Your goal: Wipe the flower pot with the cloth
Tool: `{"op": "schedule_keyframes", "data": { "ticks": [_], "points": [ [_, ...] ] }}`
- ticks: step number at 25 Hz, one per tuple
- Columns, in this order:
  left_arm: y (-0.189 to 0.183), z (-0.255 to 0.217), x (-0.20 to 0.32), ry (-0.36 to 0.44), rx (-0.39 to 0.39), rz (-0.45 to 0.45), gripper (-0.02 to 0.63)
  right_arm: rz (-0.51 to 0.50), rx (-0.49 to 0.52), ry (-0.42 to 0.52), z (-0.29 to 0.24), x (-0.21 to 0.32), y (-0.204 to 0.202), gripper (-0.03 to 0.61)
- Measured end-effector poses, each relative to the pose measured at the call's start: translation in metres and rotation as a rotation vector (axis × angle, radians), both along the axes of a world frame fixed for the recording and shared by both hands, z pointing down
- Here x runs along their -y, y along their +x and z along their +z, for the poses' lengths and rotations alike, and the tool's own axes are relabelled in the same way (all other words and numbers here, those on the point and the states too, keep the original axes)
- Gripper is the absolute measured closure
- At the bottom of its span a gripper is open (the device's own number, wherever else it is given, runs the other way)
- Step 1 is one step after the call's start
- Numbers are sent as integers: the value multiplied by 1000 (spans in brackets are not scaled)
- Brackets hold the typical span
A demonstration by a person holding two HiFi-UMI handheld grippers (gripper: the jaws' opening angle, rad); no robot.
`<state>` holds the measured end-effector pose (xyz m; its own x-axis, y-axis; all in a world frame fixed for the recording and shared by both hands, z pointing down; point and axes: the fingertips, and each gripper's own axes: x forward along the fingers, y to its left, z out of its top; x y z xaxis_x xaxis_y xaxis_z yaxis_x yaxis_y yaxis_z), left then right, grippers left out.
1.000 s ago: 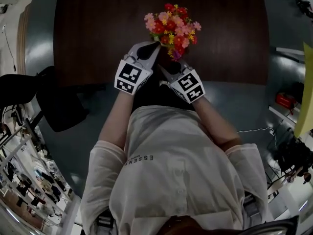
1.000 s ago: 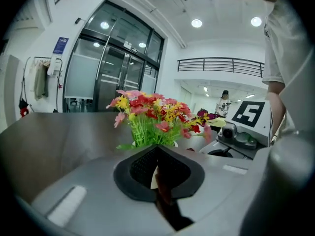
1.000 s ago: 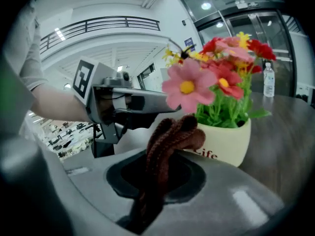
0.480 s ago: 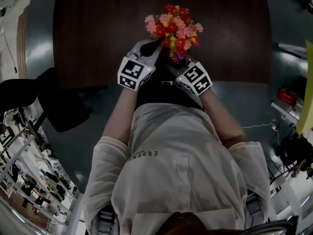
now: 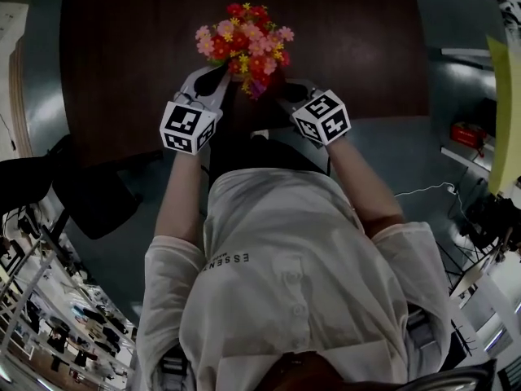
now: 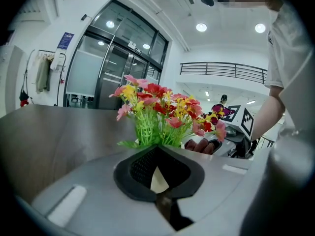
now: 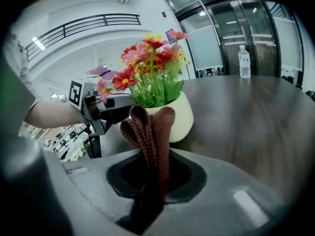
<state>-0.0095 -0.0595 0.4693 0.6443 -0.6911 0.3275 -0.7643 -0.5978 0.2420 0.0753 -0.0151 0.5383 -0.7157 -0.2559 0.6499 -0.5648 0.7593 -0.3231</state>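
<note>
Dark wood table [image 5: 366,39] is seen from above in the head view, with grey floor around it and a black chair [image 5: 81,194] at the left. Flowers [image 5: 242,37], red, pink and yellow, are set near the table's near edge. Left gripper [image 5: 218,76] is placed at the base of the bunch from the left and right gripper [image 5: 285,94] from the right, with the marker cubes turned up to the camera. Both are held by a person [image 5: 285,275] in a white shirt. What stands under the blooms is hidden in this view. Left gripper view: the jaws are shut, and a cream sliver of the pot [image 6: 156,177], taken to be its rim, is pinched between the pads. Green stems rise right behind it. The right gripper is seen beyond the flowers, with the right hand [image 6: 204,145] wrapped round it. Glass doors [image 6: 113,68] are noted in the background. Right gripper view: the jaws are clamped on the brown cloth [image 7: 150,132], whose folded loops stand up out of the grip. The cream pot [image 7: 186,114] is seen just behind the cloth, upright on the table with the flowers in it. Contact between cloth and pot cannot be told. The left gripper is seen at the pot's left side, at the rim. A bottle [image 7: 244,62] stands well apart at the far side of the table.
</note>
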Motion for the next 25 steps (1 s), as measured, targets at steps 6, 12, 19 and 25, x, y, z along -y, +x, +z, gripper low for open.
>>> {"op": "schedule_keyframes", "data": {
  "ticks": [6, 12, 19, 25],
  "points": [
    [-2, -4, 3, 17, 7, -52, 603, 93, -8, -6, -3, 18, 31, 529],
    [5, -14, 1, 34, -56, -98, 603, 216, -53, 24, -15, 62, 57, 529],
    [13, -9, -2, -42, -96, -117, 603, 175, -31, 48, -23, 109, 32, 529],
    [6, -1, 5, -65, -98, -237, 603, 10, -7, -15, -9, 99, 14, 529]
  ]
}}
